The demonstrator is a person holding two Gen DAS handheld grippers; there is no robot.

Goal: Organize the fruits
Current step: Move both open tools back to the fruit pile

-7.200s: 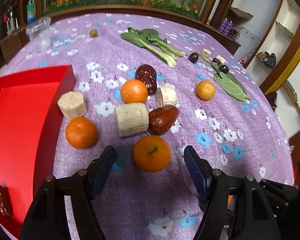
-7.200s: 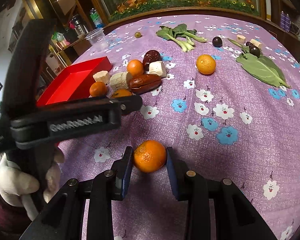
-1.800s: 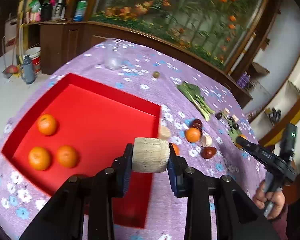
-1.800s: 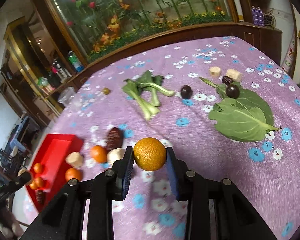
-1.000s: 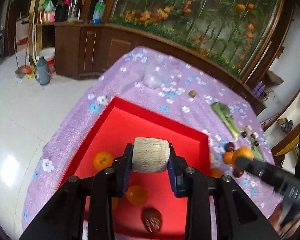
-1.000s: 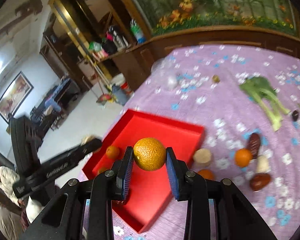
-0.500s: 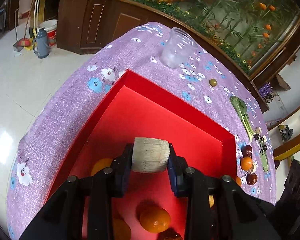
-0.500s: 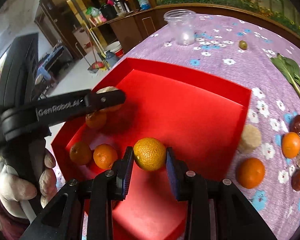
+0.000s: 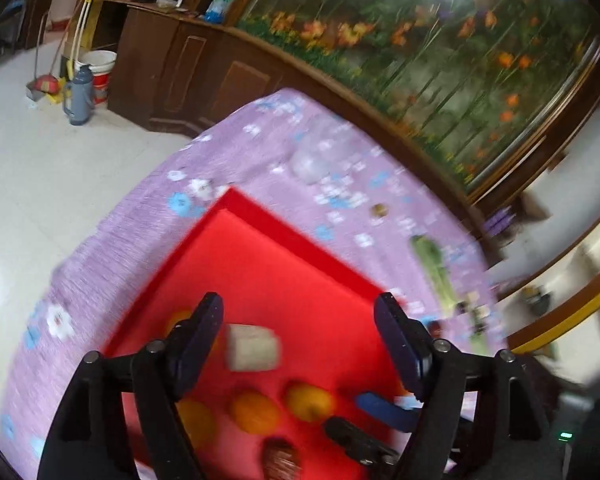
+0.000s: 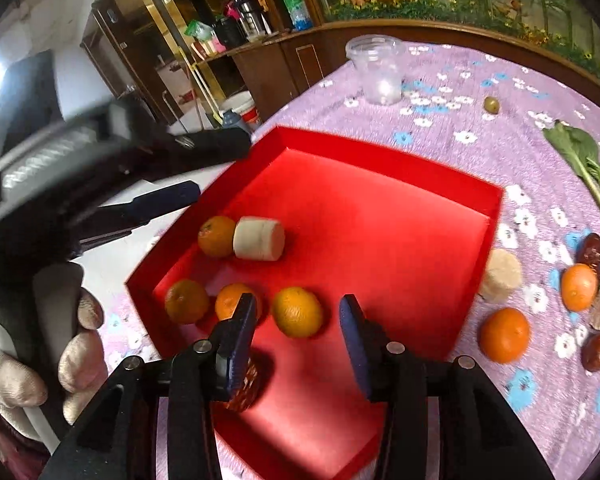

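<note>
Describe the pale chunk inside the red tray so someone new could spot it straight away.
Find the red tray on the purple flowered cloth. Toward its far left side a pale cylinder lies on its side, touching an orange. It is the only whitish, flat-ended piece in the tray; everything around it is round and orange.

Six oranges, three dates, three pale cylinders

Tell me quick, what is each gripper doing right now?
Left gripper: jaws opening, holding nothing; pale cylinder lies in red tray.
Right gripper: jaws opening, orange released in the tray.
</note>
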